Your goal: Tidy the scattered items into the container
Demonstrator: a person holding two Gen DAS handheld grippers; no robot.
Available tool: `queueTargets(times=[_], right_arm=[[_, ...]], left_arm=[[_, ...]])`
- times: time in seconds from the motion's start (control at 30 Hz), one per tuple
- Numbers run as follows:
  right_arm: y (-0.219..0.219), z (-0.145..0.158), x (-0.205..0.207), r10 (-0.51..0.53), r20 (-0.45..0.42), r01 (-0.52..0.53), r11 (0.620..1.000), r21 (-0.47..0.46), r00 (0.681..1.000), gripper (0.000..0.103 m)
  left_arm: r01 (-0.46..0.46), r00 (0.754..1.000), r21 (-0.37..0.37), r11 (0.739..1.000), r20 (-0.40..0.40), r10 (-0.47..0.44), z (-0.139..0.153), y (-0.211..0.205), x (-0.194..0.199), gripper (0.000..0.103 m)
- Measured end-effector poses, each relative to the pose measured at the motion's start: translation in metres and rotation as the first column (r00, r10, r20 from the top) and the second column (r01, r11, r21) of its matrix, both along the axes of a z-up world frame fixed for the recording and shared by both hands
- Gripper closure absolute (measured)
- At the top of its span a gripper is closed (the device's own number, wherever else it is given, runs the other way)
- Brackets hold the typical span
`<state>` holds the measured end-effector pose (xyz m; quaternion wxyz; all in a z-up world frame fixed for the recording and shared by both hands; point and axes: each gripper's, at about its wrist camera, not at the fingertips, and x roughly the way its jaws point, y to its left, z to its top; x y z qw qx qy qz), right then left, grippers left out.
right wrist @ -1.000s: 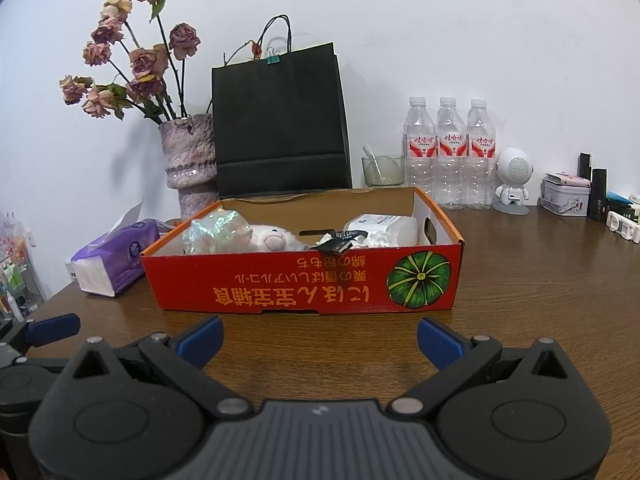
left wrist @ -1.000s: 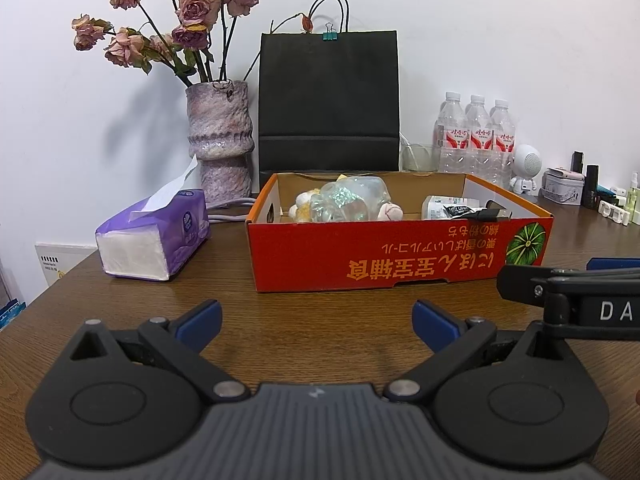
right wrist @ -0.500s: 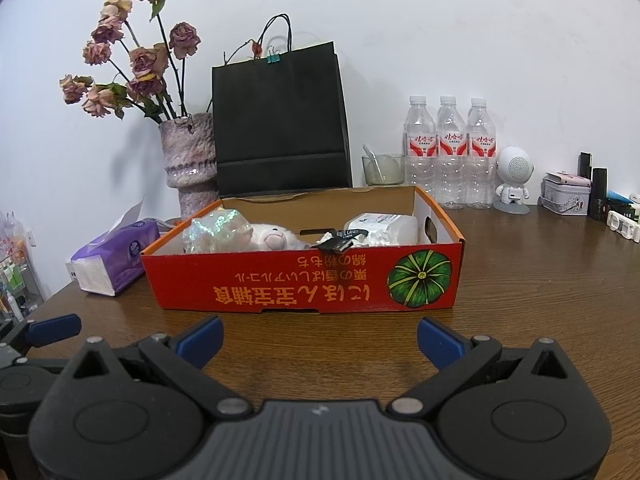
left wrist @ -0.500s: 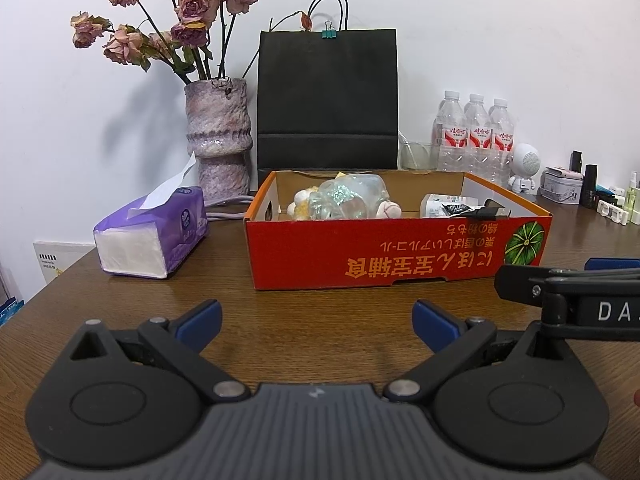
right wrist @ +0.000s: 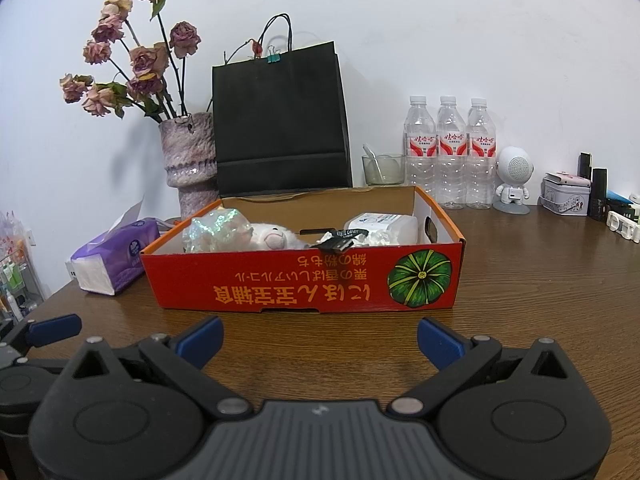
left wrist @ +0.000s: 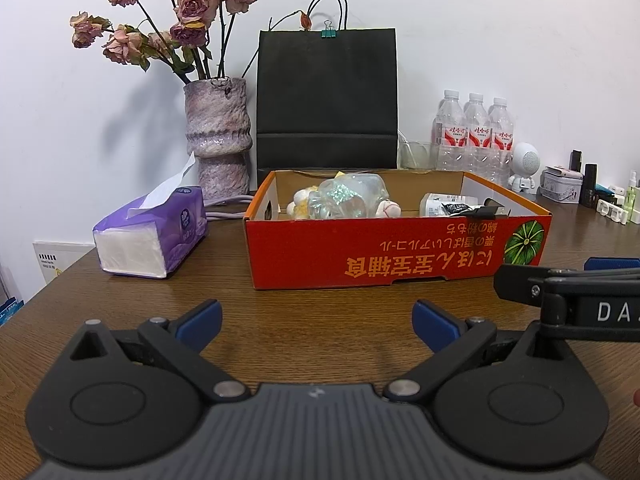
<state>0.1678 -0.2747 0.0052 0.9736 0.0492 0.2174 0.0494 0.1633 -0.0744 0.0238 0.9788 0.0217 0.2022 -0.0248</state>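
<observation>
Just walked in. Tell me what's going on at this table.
A person holds two handheld grippers over a wooden table, tidying items into the red cardboard box. Both the left gripper and the right gripper are open and empty, in front of the box and apart from it. Inside lie a plush toy, an iridescent wrapped bundle, a white packet and a black cable. The purple tissue pack sits outside, left of the box.
</observation>
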Motion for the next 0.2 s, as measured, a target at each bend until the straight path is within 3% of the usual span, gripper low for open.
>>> queueTargets(times=[0.2], right_arm=[[0.0001,-0.0001,0.0,0.0,0.001,0.0,1.0,0.001,1.0,0.0]], left_arm=[[0.003,1.0,-0.007,1.0,-0.001,-0.003,-0.0004,0.0007,-0.0003,0.0]])
